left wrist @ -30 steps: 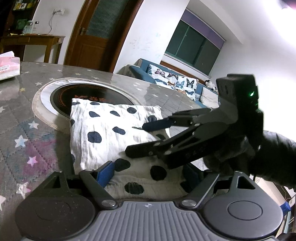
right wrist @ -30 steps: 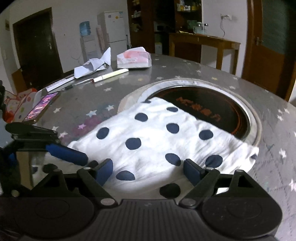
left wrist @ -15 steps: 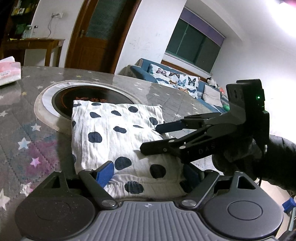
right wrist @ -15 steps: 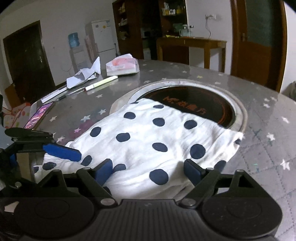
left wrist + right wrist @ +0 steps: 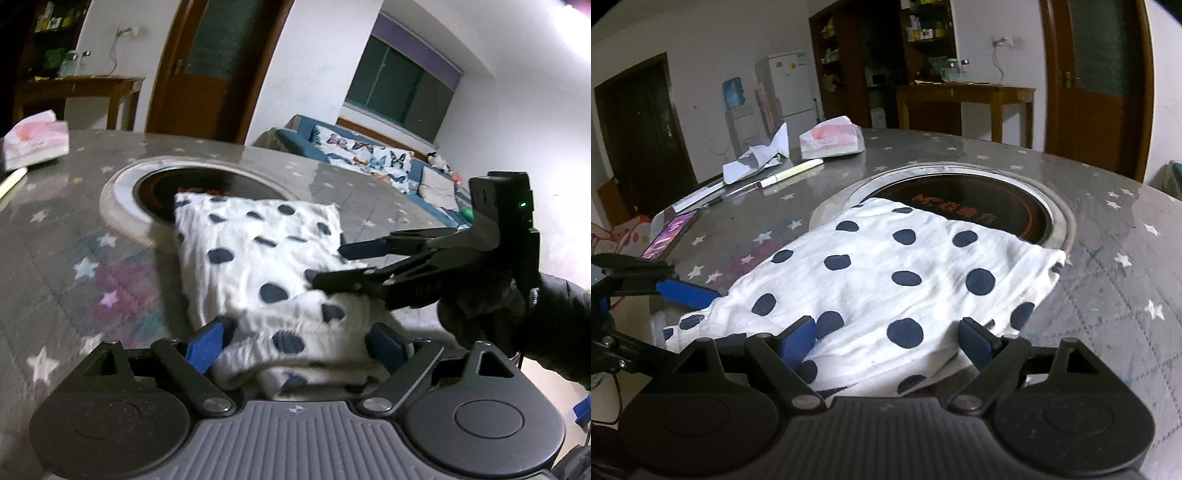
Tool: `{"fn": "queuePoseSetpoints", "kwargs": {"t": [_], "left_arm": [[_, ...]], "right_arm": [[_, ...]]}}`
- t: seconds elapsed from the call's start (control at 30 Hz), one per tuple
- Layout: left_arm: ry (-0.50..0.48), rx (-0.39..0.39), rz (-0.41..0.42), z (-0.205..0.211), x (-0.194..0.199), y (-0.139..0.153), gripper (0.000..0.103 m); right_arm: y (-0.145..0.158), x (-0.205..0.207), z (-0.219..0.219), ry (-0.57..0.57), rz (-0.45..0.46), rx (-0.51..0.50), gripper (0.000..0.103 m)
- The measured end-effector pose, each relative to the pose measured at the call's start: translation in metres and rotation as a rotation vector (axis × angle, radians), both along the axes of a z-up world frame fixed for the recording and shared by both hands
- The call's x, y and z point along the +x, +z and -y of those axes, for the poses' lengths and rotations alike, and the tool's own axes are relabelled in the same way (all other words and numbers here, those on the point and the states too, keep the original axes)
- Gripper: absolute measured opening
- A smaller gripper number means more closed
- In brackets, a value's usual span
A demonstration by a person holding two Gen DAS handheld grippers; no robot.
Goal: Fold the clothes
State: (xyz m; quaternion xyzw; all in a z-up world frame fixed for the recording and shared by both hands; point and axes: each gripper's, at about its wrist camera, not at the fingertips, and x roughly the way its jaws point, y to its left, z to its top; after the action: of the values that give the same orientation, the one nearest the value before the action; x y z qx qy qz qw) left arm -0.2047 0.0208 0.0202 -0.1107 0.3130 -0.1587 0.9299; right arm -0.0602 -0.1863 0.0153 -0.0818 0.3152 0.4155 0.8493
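Observation:
A folded white garment with dark blue dots [image 5: 255, 254] lies on the grey star-patterned table [image 5: 55, 258], its far end over the round hob. My left gripper [image 5: 295, 345] is open at the garment's near end, with bunched cloth lying between its blue pads [image 5: 205, 343]. The right gripper [image 5: 325, 263], held by a gloved hand [image 5: 480, 314], hovers open just over the garment's right edge. In the right wrist view the garment [image 5: 886, 266] fills the middle; my right gripper [image 5: 886, 341] stands open over its near edge, and the left gripper [image 5: 694, 325] is open at the cloth's left end.
A round induction hob [image 5: 979, 210] is set into the table. A tissue pack [image 5: 831, 142], crumpled paper [image 5: 757, 162], a marker [image 5: 790, 173] and a phone [image 5: 670, 234] lie on the far left side. A sofa [image 5: 369, 158] stands behind the table.
The right gripper has drawn back to the right, from over the garment's middle to its edge. The garment's near end now bunches up between the left gripper's fingers.

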Motion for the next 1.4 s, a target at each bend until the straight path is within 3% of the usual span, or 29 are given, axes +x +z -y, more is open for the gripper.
{"fn": "queuePoseSetpoints", "kwargs": {"t": [0.2,0.4,0.53,0.73,0.8,1.03,1.17,1.4], "left_arm": [[0.022,-0.011,-0.037,-0.008,-0.004,-0.004,0.089],[0.05,0.01,-0.002,-0.016,-0.009,0.004,0.089],[0.079,0.013,0.028,-0.024,-0.011,0.012,0.089],[0.103,0.017,0.074,-0.031,-0.013,0.022,0.089],[0.105,0.012,0.093,-0.031,-0.014,0.026,0.089],[0.096,-0.002,0.109,-0.032,-0.027,0.026,0.089],[0.103,-0.01,0.115,-0.035,-0.032,0.026,0.089],[0.097,-0.018,0.122,-0.035,-0.034,0.026,0.089]], "right_arm": [[0.016,-0.024,0.007,0.013,0.061,0.027,0.086],[0.013,-0.052,0.005,0.072,0.054,0.038,0.086],[0.003,-0.058,0.004,0.049,0.029,0.034,0.086],[0.021,-0.071,0.011,0.018,0.07,0.084,0.086],[0.023,-0.076,0.012,0.012,0.05,0.081,0.083],[0.026,-0.093,0.013,-0.008,-0.028,0.088,0.052],[0.024,-0.098,0.012,-0.015,-0.085,0.108,0.041],[0.023,-0.098,0.007,-0.031,-0.104,0.131,0.041]]}}
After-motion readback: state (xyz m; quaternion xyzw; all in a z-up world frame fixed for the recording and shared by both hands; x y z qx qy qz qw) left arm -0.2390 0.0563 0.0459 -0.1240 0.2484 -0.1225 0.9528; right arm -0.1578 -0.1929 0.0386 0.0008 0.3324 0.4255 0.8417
